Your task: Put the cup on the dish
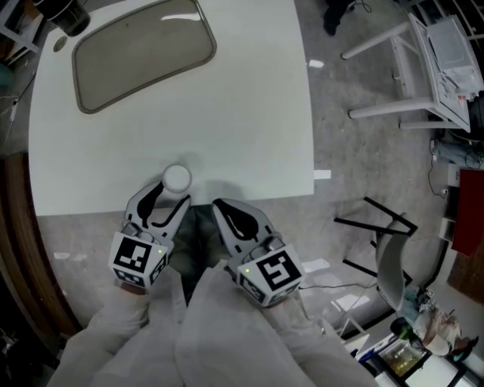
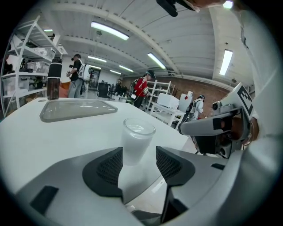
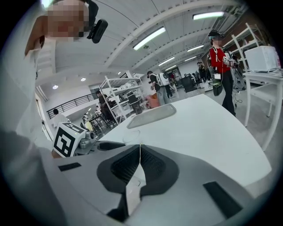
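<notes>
A small frosted cup (image 1: 177,178) (image 2: 136,141) stands upright on the white table (image 1: 249,121), close to its near edge. My left gripper (image 1: 168,198) (image 2: 138,165) is open, its jaws on either side of the cup; a gap shows at the right pad. The dish, a grey oblong tray (image 1: 144,53) (image 2: 77,110) (image 3: 150,115), lies far off at the table's back left. My right gripper (image 1: 224,210) (image 3: 139,154) is shut on nothing, just right of the left one at the table's edge. The cup (image 3: 131,137) shows faintly beyond its jaws.
A dark bottle (image 1: 66,15) (image 2: 54,79) stands beside the dish's far left corner. White racks (image 1: 423,68) and a chair (image 1: 393,257) stand on the floor to the right. People walk about in the background.
</notes>
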`<state>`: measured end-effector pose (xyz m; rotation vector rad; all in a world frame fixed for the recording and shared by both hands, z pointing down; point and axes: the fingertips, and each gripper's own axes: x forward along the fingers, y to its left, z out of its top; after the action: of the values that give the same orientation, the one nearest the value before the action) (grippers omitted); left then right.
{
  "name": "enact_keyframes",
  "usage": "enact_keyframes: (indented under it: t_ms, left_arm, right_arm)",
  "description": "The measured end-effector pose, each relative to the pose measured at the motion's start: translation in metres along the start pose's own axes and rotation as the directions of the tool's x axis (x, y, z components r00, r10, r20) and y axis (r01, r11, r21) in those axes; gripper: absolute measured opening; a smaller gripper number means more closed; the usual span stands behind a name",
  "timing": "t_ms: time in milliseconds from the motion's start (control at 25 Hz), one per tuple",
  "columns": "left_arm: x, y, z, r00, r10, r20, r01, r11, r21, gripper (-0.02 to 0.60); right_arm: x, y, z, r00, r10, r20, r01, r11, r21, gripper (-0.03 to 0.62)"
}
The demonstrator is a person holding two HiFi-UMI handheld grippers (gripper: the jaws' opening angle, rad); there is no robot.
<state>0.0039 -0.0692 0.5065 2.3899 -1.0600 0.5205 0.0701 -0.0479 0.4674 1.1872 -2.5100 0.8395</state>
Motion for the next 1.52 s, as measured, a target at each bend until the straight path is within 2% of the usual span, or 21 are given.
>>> enact_keyframes:
  t_ms: [160, 440, 680, 1520]
  left_arm:
    - [0.008, 0.003, 0.001, 1.000, 0.001, 0.000, -0.001, 1.000, -0.006, 0.232]
    - [0.020, 0.011, 0.007, 1.000, 0.021, 0.013, -0.022, 0.998, 0.065, 0.246]
    - [0.029, 0.011, 0.014, 0.999, 0.011, 0.033, -0.014, 0.998, 0.063, 0.271]
    - [0.043, 0.008, 0.023, 0.999, 0.022, 0.040, -0.027, 0.992, 0.124, 0.270]
  right_arm:
    - [0.003, -0.003, -0.004, 1.000, 0.006, -0.009, -0.006, 1.000, 0.013, 0.014]
    - [0.005, -0.012, -0.004, 1.000, -0.017, -0.012, 0.017, 1.000, 0.016, 0.014]
    - [0.007, -0.017, -0.008, 0.999, -0.015, -0.035, 0.016, 0.999, 0.029, 0.014]
    - [0.006, -0.029, -0.009, 0.999, -0.017, -0.049, 0.018, 0.999, 0.027, 0.014]
